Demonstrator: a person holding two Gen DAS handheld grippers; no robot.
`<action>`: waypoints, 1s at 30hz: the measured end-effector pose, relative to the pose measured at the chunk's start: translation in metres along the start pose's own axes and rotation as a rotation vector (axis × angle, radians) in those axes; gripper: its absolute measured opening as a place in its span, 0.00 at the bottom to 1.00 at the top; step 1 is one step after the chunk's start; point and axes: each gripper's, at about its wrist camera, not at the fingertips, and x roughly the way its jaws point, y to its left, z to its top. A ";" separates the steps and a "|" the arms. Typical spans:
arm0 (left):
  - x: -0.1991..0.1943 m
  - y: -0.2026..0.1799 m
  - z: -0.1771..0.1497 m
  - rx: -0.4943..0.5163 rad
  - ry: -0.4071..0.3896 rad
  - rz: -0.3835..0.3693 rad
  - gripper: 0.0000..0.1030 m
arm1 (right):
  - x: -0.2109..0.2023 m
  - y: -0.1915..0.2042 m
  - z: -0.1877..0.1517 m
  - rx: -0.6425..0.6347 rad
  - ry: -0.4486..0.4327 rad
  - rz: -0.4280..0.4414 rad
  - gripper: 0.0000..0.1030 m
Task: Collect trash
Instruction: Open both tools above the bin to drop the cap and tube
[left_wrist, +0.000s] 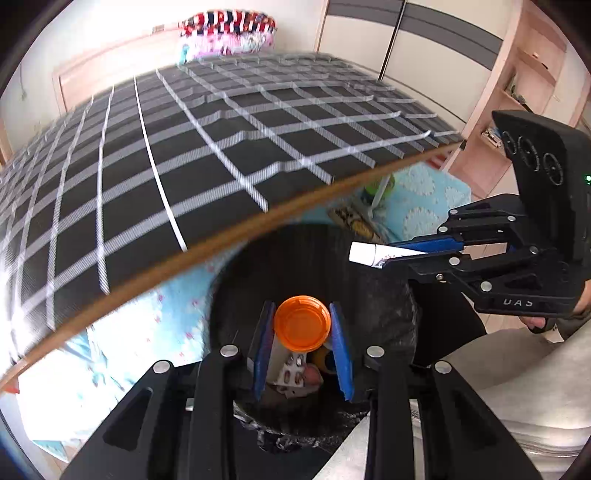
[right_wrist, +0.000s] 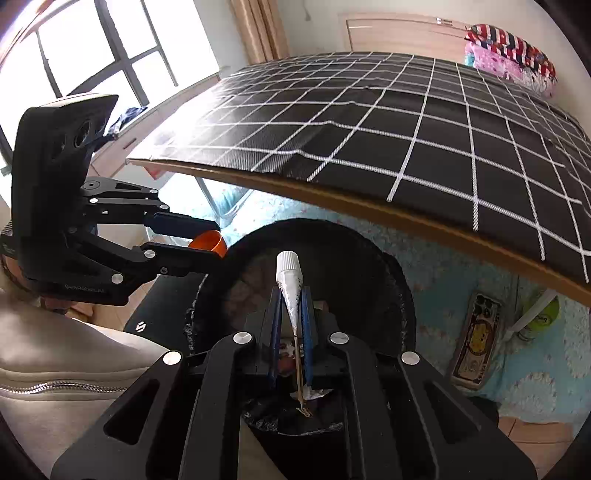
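My left gripper (left_wrist: 302, 326) is shut on an orange plastic cap (left_wrist: 302, 323), held over the mouth of a black-lined trash bin (left_wrist: 388, 295). Inside the bin lie a blister pack (left_wrist: 293, 371) and other scraps. My right gripper (right_wrist: 291, 295) is shut on a squeezed white tube (right_wrist: 290, 277) with a ribbed cap, also above the bin (right_wrist: 369, 266). The left wrist view shows the right gripper (left_wrist: 384, 254) coming in from the right with the tube (left_wrist: 373, 254). In the right wrist view the left gripper (right_wrist: 210, 240) holds the cap (right_wrist: 208, 242) at the bin's left rim.
A table with a black, white-gridded cloth (left_wrist: 184, 147) overhangs the bin on the far side. Beneath it lies a light blue floral mat (right_wrist: 461, 295) with a phone-like case (right_wrist: 476, 343) and a green bottle (right_wrist: 541, 314). A beige zipped garment (right_wrist: 55, 369) is near left.
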 end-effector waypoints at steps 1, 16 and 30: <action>0.005 0.001 -0.003 -0.005 0.013 0.000 0.28 | 0.005 0.001 -0.003 0.004 0.014 -0.008 0.10; 0.055 -0.001 -0.019 -0.077 0.129 -0.071 0.28 | 0.047 0.011 -0.022 0.046 0.145 -0.017 0.13; 0.024 0.000 -0.012 -0.086 0.080 -0.078 0.55 | 0.025 0.007 -0.014 0.074 0.117 -0.014 0.36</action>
